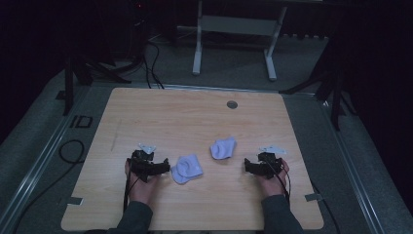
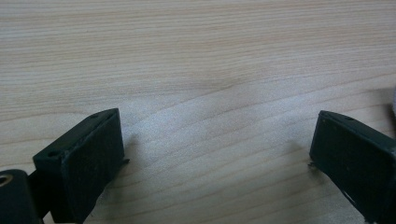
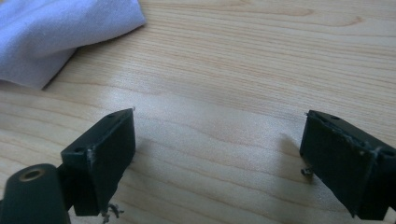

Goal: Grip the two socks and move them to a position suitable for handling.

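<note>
Two pale lavender cloths lie on the wooden table [image 1: 195, 117]. One crumpled cloth [image 1: 187, 168] sits just right of my left gripper [image 1: 147, 160], and a sliver of it shows at the right edge [image 2: 393, 100] of the left gripper view. The other cloth [image 1: 223, 147] lies left of and slightly beyond my right gripper [image 1: 263, 165], and appears in the top left corner [image 3: 56, 32] of the right gripper view. Both grippers rest low over the table near its front, each held by a hand. The left gripper [image 2: 215, 135] and the right gripper [image 3: 219, 126] stand open over bare wood.
A round grey grommet [image 1: 232, 104] sits near the table's far edge. Beyond the table a white desk frame [image 1: 234, 29] stands on the grey floor, with black stands [image 1: 336, 92] and cables [image 1: 151, 63] at both sides. Tape marks the front corners [image 1: 73, 200].
</note>
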The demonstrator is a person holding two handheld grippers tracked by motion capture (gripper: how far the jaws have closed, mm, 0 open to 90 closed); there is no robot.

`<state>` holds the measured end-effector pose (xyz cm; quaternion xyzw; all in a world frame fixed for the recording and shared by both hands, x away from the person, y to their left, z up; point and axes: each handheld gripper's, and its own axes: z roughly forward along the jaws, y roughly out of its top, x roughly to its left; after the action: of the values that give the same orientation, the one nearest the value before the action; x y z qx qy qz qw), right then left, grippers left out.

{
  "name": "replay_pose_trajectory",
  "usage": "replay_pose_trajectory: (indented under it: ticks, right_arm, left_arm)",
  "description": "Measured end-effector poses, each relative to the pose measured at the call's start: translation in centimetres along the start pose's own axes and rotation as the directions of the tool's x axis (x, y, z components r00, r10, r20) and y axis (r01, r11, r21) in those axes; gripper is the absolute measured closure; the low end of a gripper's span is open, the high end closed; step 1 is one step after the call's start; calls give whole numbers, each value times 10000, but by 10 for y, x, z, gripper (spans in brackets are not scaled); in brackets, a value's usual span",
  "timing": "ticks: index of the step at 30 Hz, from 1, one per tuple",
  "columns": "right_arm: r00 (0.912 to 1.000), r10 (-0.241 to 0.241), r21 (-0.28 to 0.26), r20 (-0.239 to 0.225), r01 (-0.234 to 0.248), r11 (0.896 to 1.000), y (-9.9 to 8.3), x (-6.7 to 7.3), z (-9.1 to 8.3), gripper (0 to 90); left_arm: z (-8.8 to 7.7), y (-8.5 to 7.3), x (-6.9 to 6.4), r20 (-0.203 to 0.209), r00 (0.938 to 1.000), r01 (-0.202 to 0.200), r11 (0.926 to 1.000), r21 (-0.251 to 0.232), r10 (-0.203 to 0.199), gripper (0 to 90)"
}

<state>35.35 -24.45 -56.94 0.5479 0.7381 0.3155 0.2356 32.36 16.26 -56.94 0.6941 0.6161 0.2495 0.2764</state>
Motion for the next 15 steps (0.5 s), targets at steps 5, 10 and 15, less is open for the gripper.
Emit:
replay_pose_trajectory:
  ticks: [5,10,15]
  right_arm:
    - [10000,35,-5,19,-35,10000,0,0,0,102]
    - [10000,46,-1,23,-46,10000,-1,1,-1,102]
    - [10000,30,11,-18,-30,10000,-1,1,-1,103]
  left_arm:
    - [-7,-3,1,98,9999,-63,9999,-138,65,182]
    - [-12,-2,1,354,9988,-329,9994,-66,331,357]
    - [-16,-3,-1,564,9974,-443,9990,-43,444,549]
